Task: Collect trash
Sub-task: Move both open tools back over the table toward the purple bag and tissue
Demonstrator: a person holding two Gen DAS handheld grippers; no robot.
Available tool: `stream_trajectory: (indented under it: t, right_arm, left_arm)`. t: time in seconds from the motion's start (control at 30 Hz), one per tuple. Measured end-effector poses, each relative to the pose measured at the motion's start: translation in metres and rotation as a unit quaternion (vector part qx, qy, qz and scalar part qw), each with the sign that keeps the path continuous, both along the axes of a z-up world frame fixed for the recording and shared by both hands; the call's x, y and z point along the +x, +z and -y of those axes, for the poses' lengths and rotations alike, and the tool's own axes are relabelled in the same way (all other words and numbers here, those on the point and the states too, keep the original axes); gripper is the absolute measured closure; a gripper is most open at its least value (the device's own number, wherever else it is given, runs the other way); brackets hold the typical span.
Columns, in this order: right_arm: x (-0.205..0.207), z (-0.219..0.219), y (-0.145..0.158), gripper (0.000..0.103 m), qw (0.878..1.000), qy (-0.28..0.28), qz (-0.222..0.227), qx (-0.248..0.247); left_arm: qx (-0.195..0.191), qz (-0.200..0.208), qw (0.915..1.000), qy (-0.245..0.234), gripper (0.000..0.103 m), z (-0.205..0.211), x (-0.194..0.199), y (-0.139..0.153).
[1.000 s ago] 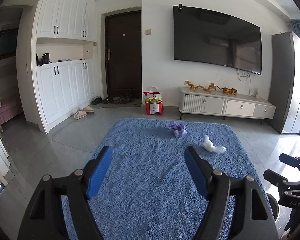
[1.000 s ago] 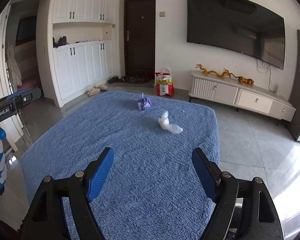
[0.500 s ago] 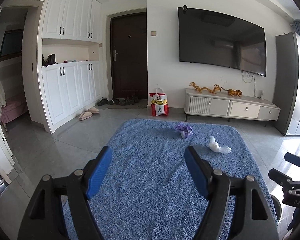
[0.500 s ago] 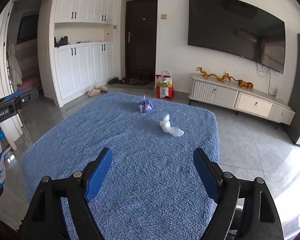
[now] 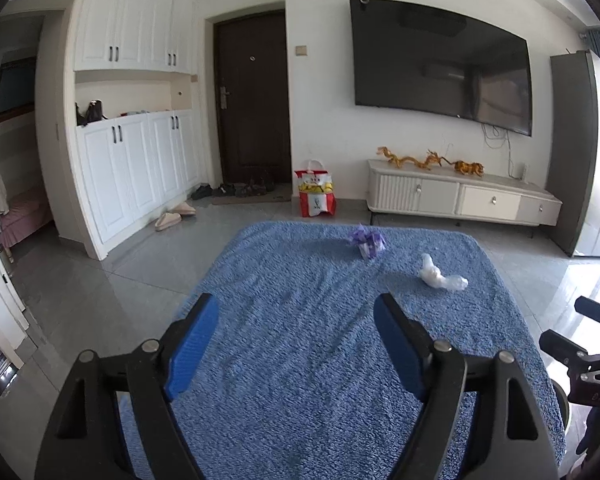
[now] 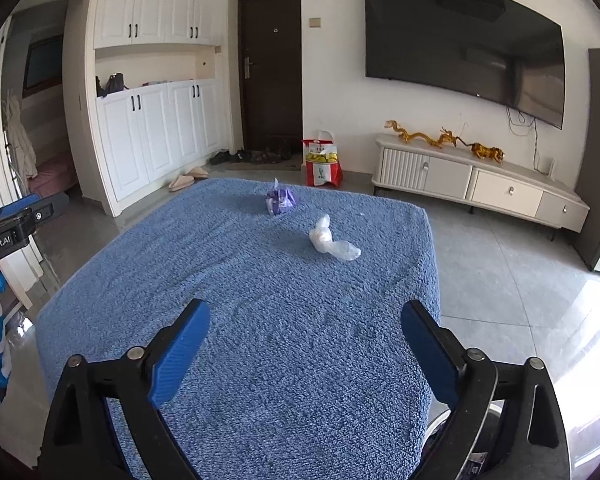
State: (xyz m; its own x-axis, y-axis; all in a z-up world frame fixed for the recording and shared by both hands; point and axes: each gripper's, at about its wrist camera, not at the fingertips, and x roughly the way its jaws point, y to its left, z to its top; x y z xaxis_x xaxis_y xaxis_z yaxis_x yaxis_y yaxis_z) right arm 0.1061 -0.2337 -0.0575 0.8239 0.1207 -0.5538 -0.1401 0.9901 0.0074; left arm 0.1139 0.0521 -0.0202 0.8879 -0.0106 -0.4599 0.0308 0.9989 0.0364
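Blue terry cloth covers the table on which both pieces of trash lie, toward its far end. The crumpled purple wrapper sits farther off and slightly left; the twisted clear plastic bag lies near it, closer to you and to the right, the two apart and not touching. Judge both as very light, soft and crushable: neither needs force, and each is likely to skid or lift on the pile if nudged from one side. The clear bag looks slick, so take it across its thicker bunched end, not its thin tail. The purple wrapper stands up in a loose tuft; pinch it across the middle of the bundle, low, close to the cloth.

Your left tongs have just been opening and now stand wide, with nothing between the blue pads but bare cloth. Your right tongs have likewise just been opening, wider still, and hold nothing. Both are angled downward over the near part of the table, side by side; in the left view the right tool shows at the right edge. Both pieces of trash lie well ahead of either pair of tips, so a forward reach is called for before any pinch. A red-and-white paper bag stands on the floor beyond the table.
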Motion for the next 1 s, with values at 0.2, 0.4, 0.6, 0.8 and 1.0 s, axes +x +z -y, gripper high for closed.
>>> stream_trajectory:
  t: [0.2, 0.4, 0.6, 0.8, 1.0]
  right_arm:
    - [0.01, 0.011, -0.011, 0.0, 1.0, -0.014, -0.003, 0.001]
    - [0.02, 0.021, -0.02, 0.0, 1.0, -0.029, -0.003, 0.008]
    - [0.027, 0.031, -0.028, 0.0, 0.999, -0.034, 0.002, 0.026]
    - [0.036, 0.039, -0.04, 0.0, 0.998, -0.036, -0.011, 0.049]
    - [0.045, 0.038, -0.049, 0.0, 0.998, -0.031, -0.029, 0.047]
  left_arm:
    - [0.021, -0.016, 0.9994, -0.02, 0.024, 0.017, 0.011, -0.01]
    - [0.042, -0.045, 0.9975, -0.035, 0.024, 0.032, 0.026, -0.022]
    - [0.065, -0.068, 0.9948, -0.038, 0.024, 0.043, 0.038, -0.036]
    - [0.08, -0.086, 0.9922, -0.041, 0.024, 0.05, 0.048, -0.047]
    - [0.096, -0.1, 0.9893, -0.045, 0.024, 0.058, 0.055, -0.056]
